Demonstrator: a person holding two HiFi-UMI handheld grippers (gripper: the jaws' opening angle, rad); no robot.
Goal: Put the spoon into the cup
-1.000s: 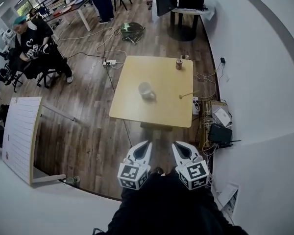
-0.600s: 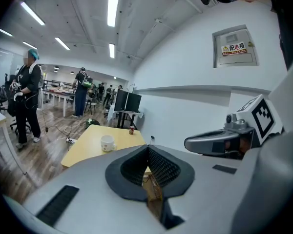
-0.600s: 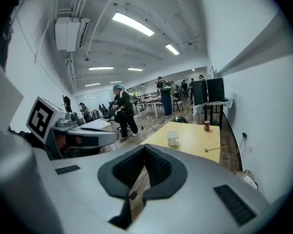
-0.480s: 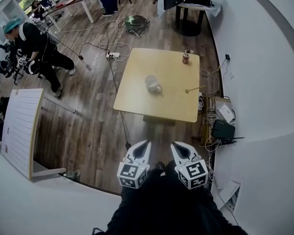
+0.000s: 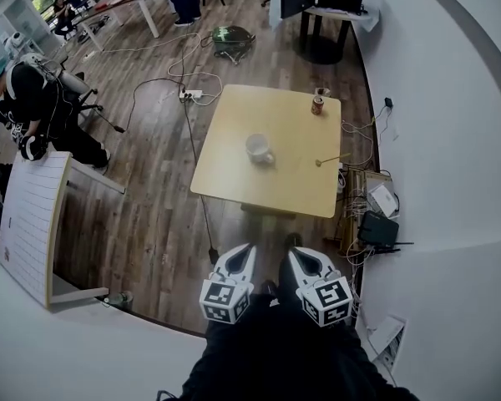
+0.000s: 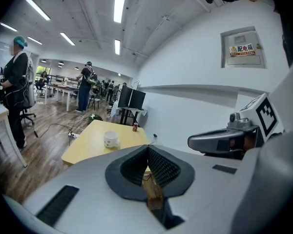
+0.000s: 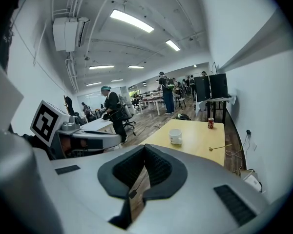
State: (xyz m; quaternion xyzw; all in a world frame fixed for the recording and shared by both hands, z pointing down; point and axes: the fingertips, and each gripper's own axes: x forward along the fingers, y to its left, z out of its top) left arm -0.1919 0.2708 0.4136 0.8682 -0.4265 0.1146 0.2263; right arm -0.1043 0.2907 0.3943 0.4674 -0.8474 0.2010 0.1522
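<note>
Both jaws of the left hand-held gripper (image 5: 244, 251) meet tip to tip with nothing between them, and the right hand-held gripper (image 5: 299, 257) is closed and empty in the same way. The two sit side by side, their rear ends and the hands behind them covered by dark clothing (image 5: 284, 349) in the head view. The desk (image 5: 234, 170) lies well ahead of both. On it, the cup (image 5: 258, 148) stands ahead of the left hand-held gripper, and the spoon (image 5: 331, 159) lies ahead of the right one, near the desk's right edge and apart from the cup. The spoon is too small to tell which way its bowl faces. In the left gripper view, the gripper's body cuts off the desk's near part, and the spoon cannot be made out there. A can (image 5: 317, 104) stands at the far right corner.
</note>
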